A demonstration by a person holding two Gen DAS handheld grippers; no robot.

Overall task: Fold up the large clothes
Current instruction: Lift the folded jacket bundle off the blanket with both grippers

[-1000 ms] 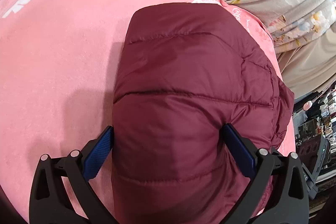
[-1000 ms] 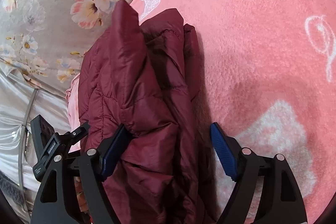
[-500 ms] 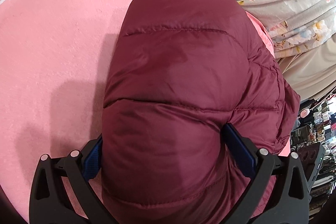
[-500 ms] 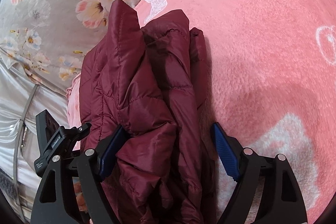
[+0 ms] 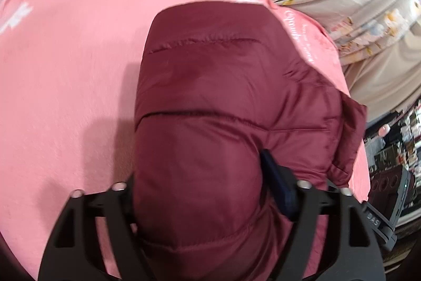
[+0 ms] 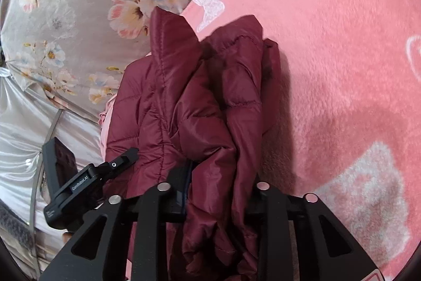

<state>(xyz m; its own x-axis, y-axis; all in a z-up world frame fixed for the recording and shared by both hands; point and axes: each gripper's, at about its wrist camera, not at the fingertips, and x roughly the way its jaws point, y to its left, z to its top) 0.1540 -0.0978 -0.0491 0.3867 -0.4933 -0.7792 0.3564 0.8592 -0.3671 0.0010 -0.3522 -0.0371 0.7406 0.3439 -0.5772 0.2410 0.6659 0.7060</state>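
A dark red quilted puffer jacket [image 5: 215,102] lies folded in a thick bundle on a pink fleece blanket [image 5: 68,65]. My left gripper [image 5: 200,183] is shut on the near end of the jacket, its fingers pressed into the padding. In the right wrist view the same jacket [image 6: 194,107] shows as bunched layers at the blanket's left edge. My right gripper [image 6: 213,191] is shut on its near folds. The pads are mostly hidden by fabric.
The pink blanket [image 6: 342,70] spreads to the right. A grey floral bedsheet [image 6: 79,4] lies beyond the blanket's edge. The other gripper's black body [image 6: 76,181] shows at lower left. Cluttered shelves [image 5: 394,138] stand at far right of the left wrist view.
Both grippers have closed from wide open onto the jacket. The jacket's far end has dropped back a little in the left wrist view.
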